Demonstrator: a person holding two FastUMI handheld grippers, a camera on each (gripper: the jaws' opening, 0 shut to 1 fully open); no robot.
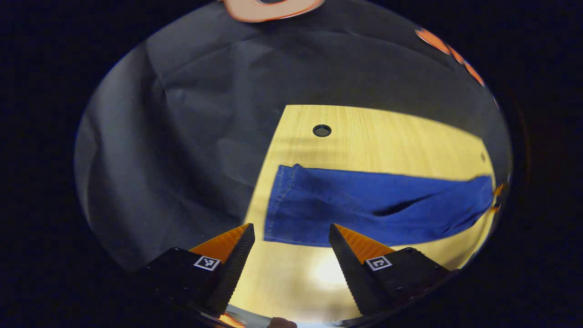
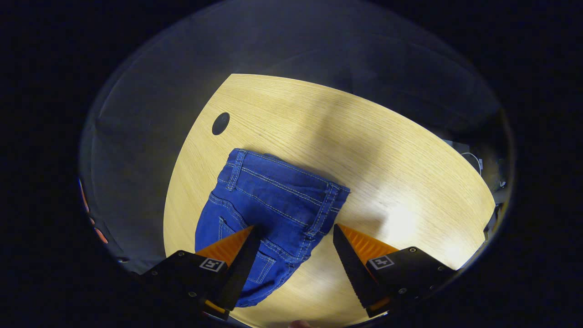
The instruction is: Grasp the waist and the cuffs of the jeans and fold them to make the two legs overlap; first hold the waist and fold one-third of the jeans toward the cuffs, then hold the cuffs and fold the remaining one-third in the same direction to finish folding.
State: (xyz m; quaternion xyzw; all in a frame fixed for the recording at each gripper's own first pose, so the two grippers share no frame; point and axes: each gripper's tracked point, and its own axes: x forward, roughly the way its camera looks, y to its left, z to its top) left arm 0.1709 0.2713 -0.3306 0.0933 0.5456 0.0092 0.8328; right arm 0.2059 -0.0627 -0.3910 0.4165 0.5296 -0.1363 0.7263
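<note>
Jeans [image 1: 378, 207] lie flat on bench [image 1: 387, 132], middle of left gripper view, cuff end at left. Bench pale wood, round dark hole [image 1: 322, 130] near top. Black cloth wall behind. Left tongs [image 1: 291, 230] spread wide, holding nothing, above bench. Right tongs [image 2: 294, 230] spread wide over waist [image 2: 282, 182], gripping nothing. Denim blue, pale stitching, belt loops.

No legible txt. Square b/w marker tags [image 1: 207, 263] on fingers, pattern only, no words.
</note>
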